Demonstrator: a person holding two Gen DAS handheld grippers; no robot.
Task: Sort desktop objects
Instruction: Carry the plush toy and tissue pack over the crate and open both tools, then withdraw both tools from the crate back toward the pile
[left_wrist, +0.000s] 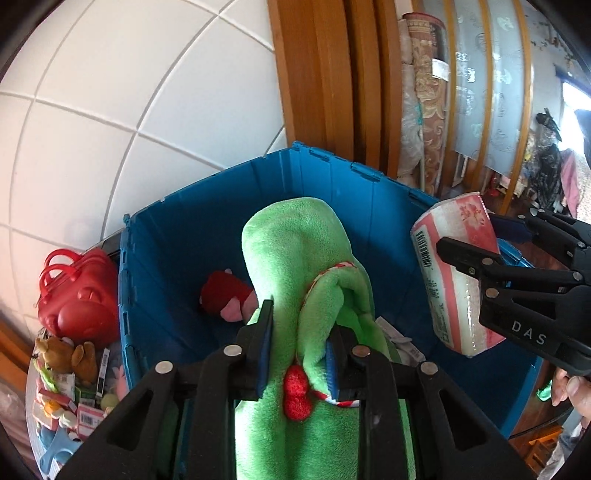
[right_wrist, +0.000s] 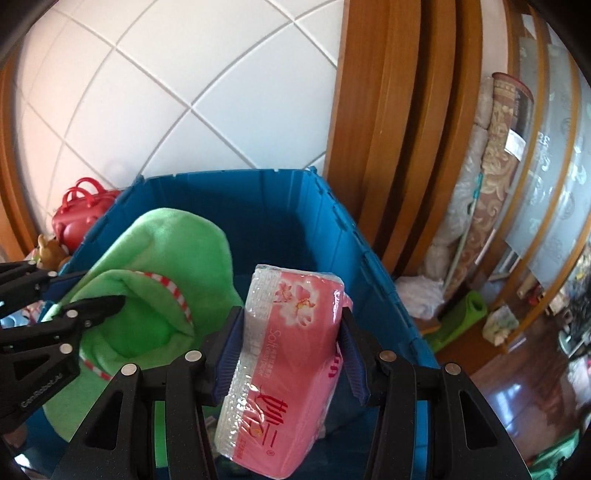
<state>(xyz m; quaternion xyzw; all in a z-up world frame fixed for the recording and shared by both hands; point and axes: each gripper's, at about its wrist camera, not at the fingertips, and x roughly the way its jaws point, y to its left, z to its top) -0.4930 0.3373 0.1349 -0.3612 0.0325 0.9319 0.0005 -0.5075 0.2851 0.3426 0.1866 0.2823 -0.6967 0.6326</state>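
Note:
My left gripper (left_wrist: 300, 345) is shut on a green plush toy (left_wrist: 299, 258) with a red-white striped trim and red pompoms, held over the open blue plastic crate (left_wrist: 177, 236). My right gripper (right_wrist: 291, 343) is shut on a pink pack of tissues (right_wrist: 291, 354), held over the same crate (right_wrist: 258, 206). The right gripper (left_wrist: 476, 243) with the tissue pack (left_wrist: 454, 273) shows at right in the left wrist view. The left gripper (right_wrist: 85, 291) and green plush (right_wrist: 166, 258) show at left in the right wrist view. A red and pink plush (left_wrist: 227, 295) lies inside the crate.
A red plastic toy case (left_wrist: 77, 295) stands left of the crate, also in the right wrist view (right_wrist: 79, 214). Below it lie a brown teddy (left_wrist: 66, 356) and several small packaged items. A white tiled wall is behind; wooden door frame (right_wrist: 388, 129) and rolled rugs (right_wrist: 495, 177) at right.

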